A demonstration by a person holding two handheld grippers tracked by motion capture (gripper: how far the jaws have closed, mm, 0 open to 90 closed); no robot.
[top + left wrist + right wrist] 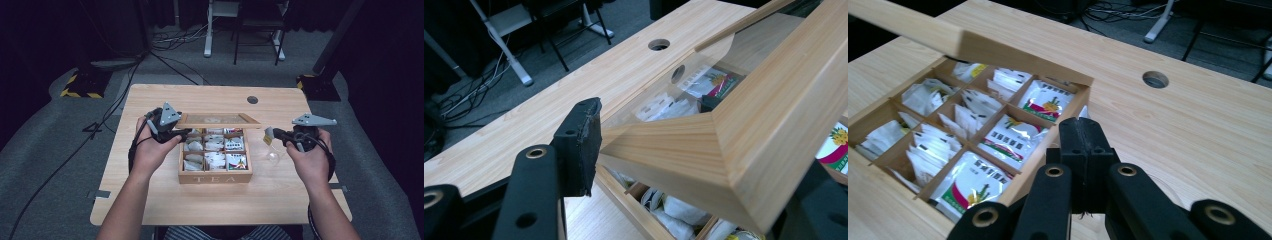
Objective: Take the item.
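A wooden tea box (215,177) marked TEA stands mid-table, its compartments full of tea bags (215,152). Its glass-paned lid (217,120) is lifted. My left gripper (186,133) is shut on the lid's near left corner; in the left gripper view one pad (586,145) presses the wooden frame (749,125), and the other jaw is hidden behind it. To the right of the box, my right gripper (275,134) is shut on a small tea bag (268,135) with a yellow tag. In the right gripper view its jaws (1083,130) are pressed together beside the box wall (1048,75).
A clear glass cup (272,156) stands on the table just below the right gripper. A round cable hole (252,99) sits near the table's far edge. Beyond the table are a desk frame, a chair and floor cables.
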